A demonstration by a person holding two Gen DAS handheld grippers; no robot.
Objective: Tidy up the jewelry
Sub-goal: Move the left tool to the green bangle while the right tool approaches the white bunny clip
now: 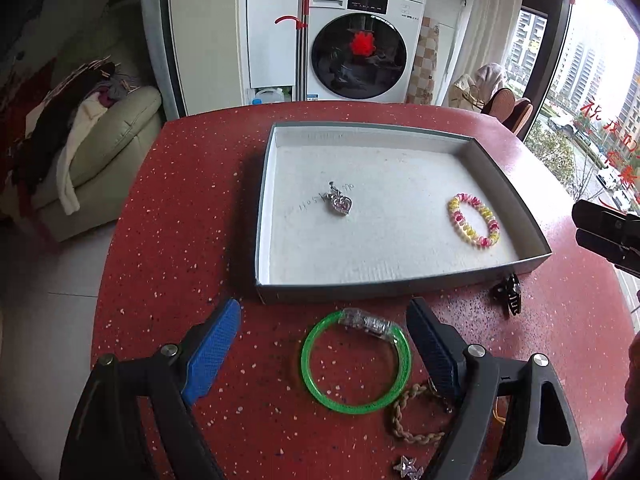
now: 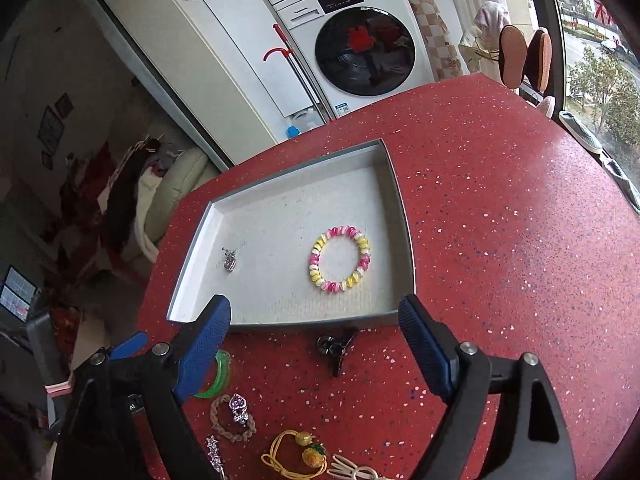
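Note:
A shallow grey box (image 1: 360, 289) (image 2: 404, 216) with a white lining stands on the red table. In it lie a heart pendant (image 1: 340, 203) (image 2: 229, 264) and a pink-yellow coil bracelet (image 1: 474, 220) (image 2: 340, 258). My left gripper (image 1: 324, 336) is open and empty, its fingers either side of a green bangle (image 1: 356, 362) (image 2: 219, 376) on the table in front of the box. My right gripper (image 2: 314, 320) is open and empty, above the box's near edge and a black hair claw (image 2: 335, 348) (image 1: 508, 292).
Loose on the table near me are a braided brown ring (image 1: 412, 416) (image 2: 232, 420), a star clip (image 1: 406, 467) (image 2: 214, 454), a silver charm (image 2: 239, 407), a yellow cord tie with a pineapple bead (image 2: 300, 454) and a cream clip (image 2: 352, 472). A washing machine (image 1: 360, 40) stands beyond the table.

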